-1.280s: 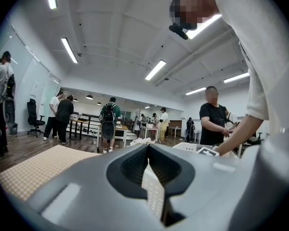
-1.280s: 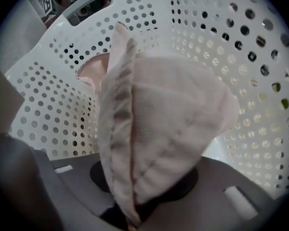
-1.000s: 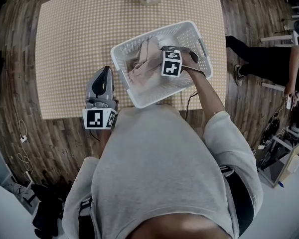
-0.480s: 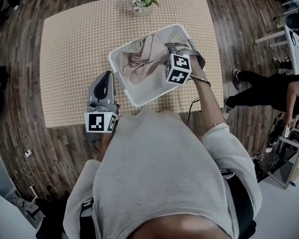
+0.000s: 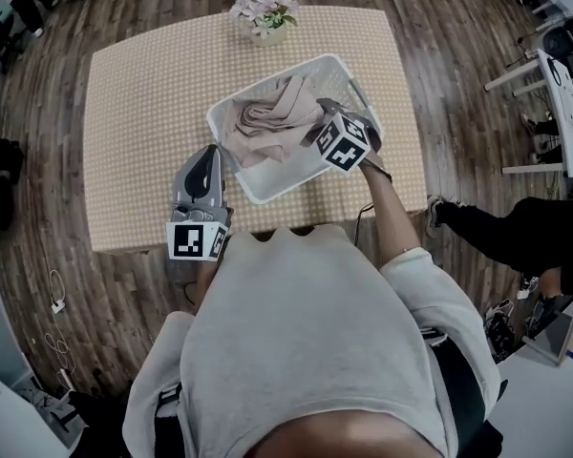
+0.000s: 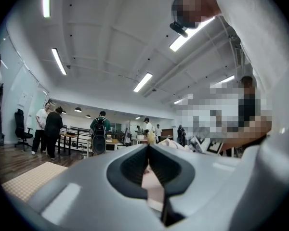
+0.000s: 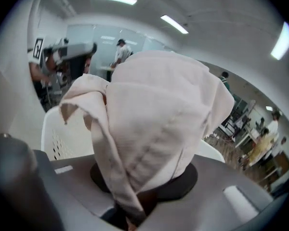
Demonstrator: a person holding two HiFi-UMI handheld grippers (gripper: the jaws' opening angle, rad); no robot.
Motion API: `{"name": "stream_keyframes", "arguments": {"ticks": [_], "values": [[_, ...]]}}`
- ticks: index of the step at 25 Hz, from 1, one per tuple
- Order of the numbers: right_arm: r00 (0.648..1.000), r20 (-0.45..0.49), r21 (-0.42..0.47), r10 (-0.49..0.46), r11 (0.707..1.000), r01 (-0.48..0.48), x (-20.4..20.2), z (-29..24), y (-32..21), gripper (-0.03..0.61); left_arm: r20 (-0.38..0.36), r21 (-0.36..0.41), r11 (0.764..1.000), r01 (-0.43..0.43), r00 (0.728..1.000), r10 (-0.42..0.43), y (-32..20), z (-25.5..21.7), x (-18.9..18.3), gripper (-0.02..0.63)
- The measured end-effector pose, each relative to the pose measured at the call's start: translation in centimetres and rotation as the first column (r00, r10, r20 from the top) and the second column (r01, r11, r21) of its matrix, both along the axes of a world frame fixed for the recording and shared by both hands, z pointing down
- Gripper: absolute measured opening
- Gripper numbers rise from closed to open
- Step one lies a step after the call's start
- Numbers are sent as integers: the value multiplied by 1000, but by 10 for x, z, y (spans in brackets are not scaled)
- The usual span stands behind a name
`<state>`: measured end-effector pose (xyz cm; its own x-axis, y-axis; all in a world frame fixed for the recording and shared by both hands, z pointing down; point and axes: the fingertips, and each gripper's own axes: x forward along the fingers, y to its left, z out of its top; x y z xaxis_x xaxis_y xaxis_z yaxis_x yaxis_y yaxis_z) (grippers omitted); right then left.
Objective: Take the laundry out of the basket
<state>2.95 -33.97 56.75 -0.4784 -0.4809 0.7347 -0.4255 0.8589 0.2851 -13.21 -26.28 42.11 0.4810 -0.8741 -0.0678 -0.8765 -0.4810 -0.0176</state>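
Pale pink laundry [image 5: 267, 122] is pictured clamped in the jaws of the right gripper [image 5: 315, 128]. Its bulk is heaped leftward inside the white basket [image 5: 285, 181]. The left gripper [image 5: 206, 155], jaws together, is held just outside the basket's left wall.

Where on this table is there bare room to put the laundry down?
The widest bare patch of table is the left half, bordered by the flower pot, the basket and the table's left edge. A narrow strip runs right of the basket. The near edge is crowded by the left gripper.
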Motion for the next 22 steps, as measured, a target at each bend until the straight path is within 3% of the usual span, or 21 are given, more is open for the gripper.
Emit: {"name": "stream_keyframes", "arguments": {"ticks": [2, 4, 6, 10, 13, 15, 22], "values": [[973, 210, -41, 92, 995, -85, -6, -20, -2, 132, 2, -1, 1000, 4, 1000, -4, 3, -2, -2, 11], [907, 390, -64, 159, 987, -145, -11, -45, -6, 132, 1, 2, 1000, 7, 1000, -7, 6, -4, -4, 11], [817, 539, -80, 206, 978, -194, -7, -67, -10, 132, 1, 7, 1000, 8, 1000, -8, 8, -5, -2, 11], [578, 760, -157, 296, 947, -279, 11, -93, -15, 130, 6, 11, 1000, 10, 1000, -10, 10, -7, 6, 11], [466, 826, -188, 318, 934, -303, 25, -100, -18, 130, 13, 15, 1000, 12, 1000, -12, 10, -8, 14, 11], [444, 838, -191, 317, 933, -305, 31, -102, -16, 130, 17, 18, 1000, 12, 1000, -12, 11, -10, 20, 11], [473, 846, -123, 246, 953, -277, 32, -107, -8, 130, 32, -4, 1000, 25, 999, -25, 15, 3, 34, 11]]}}
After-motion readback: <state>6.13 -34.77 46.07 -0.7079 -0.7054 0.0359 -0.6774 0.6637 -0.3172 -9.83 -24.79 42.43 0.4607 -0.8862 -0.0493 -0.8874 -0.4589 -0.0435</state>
